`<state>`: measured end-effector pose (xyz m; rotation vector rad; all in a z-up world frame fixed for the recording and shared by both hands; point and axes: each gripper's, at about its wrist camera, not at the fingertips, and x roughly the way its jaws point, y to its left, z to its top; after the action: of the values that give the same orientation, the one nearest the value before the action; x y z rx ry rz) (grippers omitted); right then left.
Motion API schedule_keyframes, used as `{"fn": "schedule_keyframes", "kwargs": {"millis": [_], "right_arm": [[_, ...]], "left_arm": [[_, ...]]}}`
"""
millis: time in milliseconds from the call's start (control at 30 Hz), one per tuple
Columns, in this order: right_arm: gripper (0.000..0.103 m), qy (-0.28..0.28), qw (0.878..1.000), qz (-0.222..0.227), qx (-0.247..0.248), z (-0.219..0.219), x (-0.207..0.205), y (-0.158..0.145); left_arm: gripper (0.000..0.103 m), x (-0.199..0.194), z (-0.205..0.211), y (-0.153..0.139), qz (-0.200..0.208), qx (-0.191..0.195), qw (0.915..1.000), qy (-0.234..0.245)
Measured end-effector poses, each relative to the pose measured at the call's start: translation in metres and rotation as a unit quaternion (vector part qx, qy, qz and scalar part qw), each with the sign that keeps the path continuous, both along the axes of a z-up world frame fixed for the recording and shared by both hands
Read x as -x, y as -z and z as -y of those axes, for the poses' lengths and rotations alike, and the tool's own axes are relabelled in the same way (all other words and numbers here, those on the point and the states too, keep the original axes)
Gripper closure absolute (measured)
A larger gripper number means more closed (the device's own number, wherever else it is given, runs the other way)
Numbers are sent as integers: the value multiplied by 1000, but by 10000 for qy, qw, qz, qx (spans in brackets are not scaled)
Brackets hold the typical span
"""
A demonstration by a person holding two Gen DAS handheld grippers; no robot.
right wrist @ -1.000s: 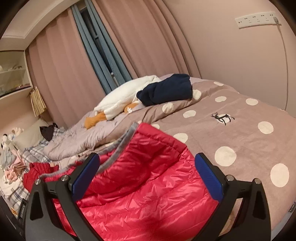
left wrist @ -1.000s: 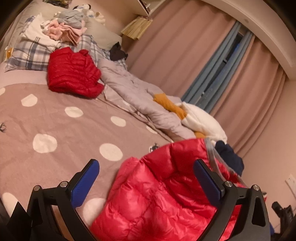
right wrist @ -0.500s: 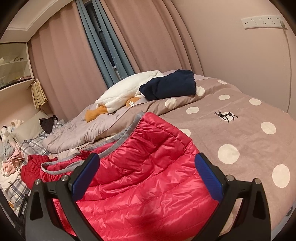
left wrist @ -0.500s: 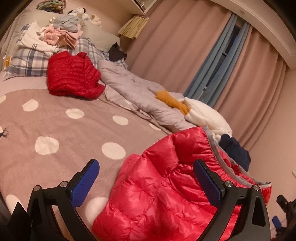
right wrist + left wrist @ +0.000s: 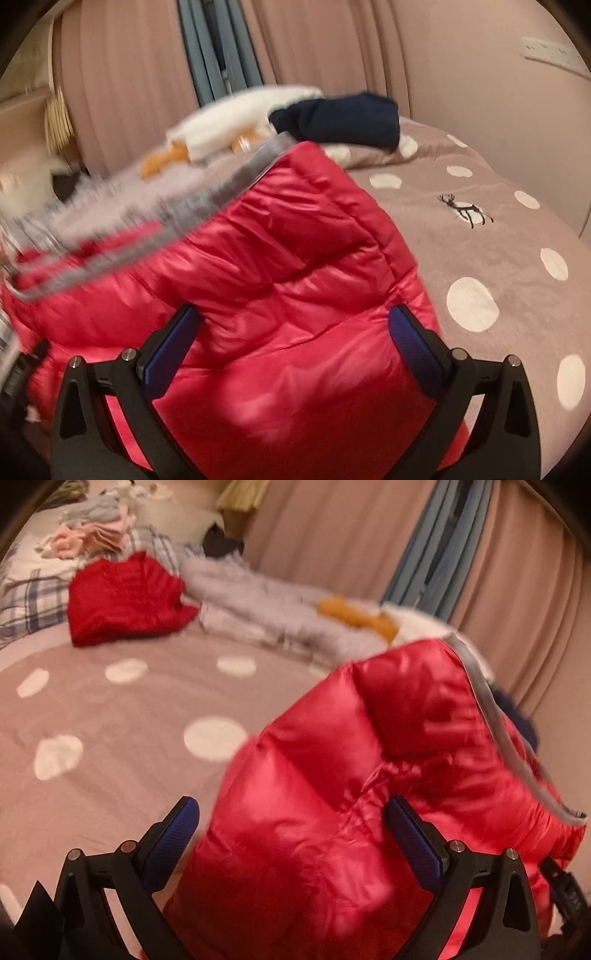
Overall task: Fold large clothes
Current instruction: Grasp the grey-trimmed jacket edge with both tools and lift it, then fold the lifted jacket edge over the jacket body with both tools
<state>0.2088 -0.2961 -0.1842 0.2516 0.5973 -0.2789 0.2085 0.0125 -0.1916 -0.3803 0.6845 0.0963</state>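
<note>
both views motion-blurred. left gripper [image 5: 291,821]: jaws spread wide, blue pads apart, nothing pinched; the red puffer jacket [image 5: 369,775] bulges up between and ahead of the fingers, its grey trim [image 5: 487,709] ahead to the right. right gripper [image 5: 293,332]: jaws equally wide, no grip; jacket fills the gap and runs ahead-left. polka-dot bedspread [image 5: 498,258] right of the right gripper, left of the left one. second red jacket [image 5: 122,598] folded far ahead-left of left gripper; navy garment [image 5: 340,120] far ahead of right gripper.
</note>
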Motion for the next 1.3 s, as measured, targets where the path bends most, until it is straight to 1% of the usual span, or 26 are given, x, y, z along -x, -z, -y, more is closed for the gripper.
{"fn": "schedule_keyframes", "kwargs": {"millis": [33,67,100,167,233,267,367,500,533,600,700,733,767,800,867,900,933,1000,1033,1133,1200,1233,1300], "right_arm": [[0,-48,9998,-179,31,1,-10,13],[0,-103,9993,-370,-8,4,-22,30],[0,-90,9995,-312,-29,5,-26,40],[0,-9,9999,-98,26,4,-26,45],[0,28,9998,-89,199,0,-26,47],[0,29,9997,-102,220,0,-26,49],[0,0,9999,-116,110,4,-27,50],[0,37,9997,-142,216,0,-24,48],[0,58,9995,-175,251,-3,-21,45],[0,40,9994,-173,290,-6,-12,38],[0,-77,9995,-140,283,-12,5,26],[0,-175,9995,-70,242,-14,12,21],[0,-344,9993,41,164,-18,21,16],[0,-443,9989,118,120,-21,28,12],[0,-621,9977,271,84,-32,38,3],[0,-720,9969,317,76,-37,41,1],[0,-788,9965,289,65,-42,42,1],[0,-837,9963,159,66,-50,41,4],[0,-885,9960,87,81,-53,40,7],[0,-923,9954,-161,192,-61,36,17],[0,-943,9951,-189,216,-63,37,17],[0,-947,9951,-204,199,-63,36,17],[0,-984,9949,-214,77,-63,36,19]], "left_arm": [[3,-7,5,11,-134,-25,9999,82],[1,-9,8,18,-129,-64,9998,135],[1,-10,11,23,-47,-137,9998,143],[0,-9,15,29,94,-319,9994,30],[0,-9,21,31,72,-484,9988,2],[0,-10,21,31,45,-499,9987,7],[0,-10,18,34,9,-347,9994,50],[0,-2,8,26,-149,-173,9997,24],[0,3,4,24,-165,-90,9998,-35],[0,16,-12,21,-191,331,9991,-205],[0,35,-38,21,-316,1091,9927,-395],[0,41,-41,21,-331,1198,9913,-426],[0,49,-45,21,-388,1194,9908,-511],[0,55,-46,21,-469,1026,9919,-589],[0,66,-46,22,-450,736,9938,-700],[0,70,-46,25,-452,764,9934,-721],[0,72,-47,28,-510,894,9924,-675],[0,74,-46,38,-715,1292,9884,-351],[0,78,-44,42,-728,1459,9863,-258],[0,92,-42,42,-656,1594,9847,-266],[0,96,-39,43,-643,1943,9788,-67],[0,97,-36,44,-684,2193,9732,116],[0,97,-30,46,-696,2723,9583,527]]}}
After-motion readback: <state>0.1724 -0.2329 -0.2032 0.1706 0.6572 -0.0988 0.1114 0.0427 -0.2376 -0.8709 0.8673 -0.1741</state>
